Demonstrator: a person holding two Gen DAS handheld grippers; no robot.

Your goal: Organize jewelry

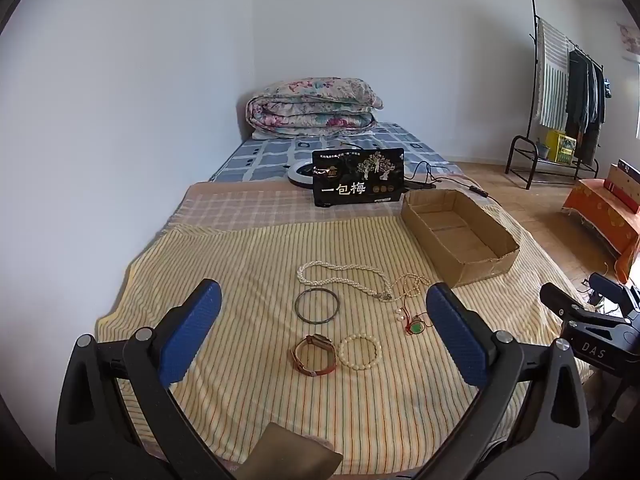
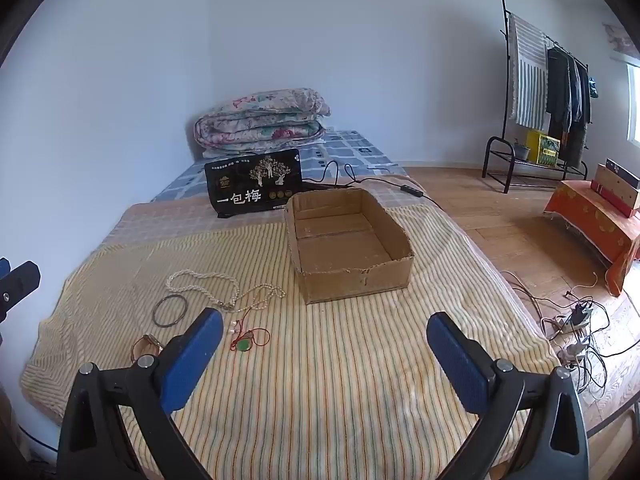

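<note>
Both grippers, left gripper [image 1: 324,330] and right gripper [image 2: 325,346], hang wide apart and hold nothing. Nothing seems sorted yet: the cardboard box [image 2: 396,226] is bare inside, while watch [image 1: 314,354], bead bracelet [image 1: 360,351], bangle [image 1: 317,305], pearl necklace [image 1: 340,274] and green pendant [image 1: 417,327] all lie on the bed left of the box.

Two necklaces [image 1: 344,276]; two bracelets [image 1: 359,351].
</note>
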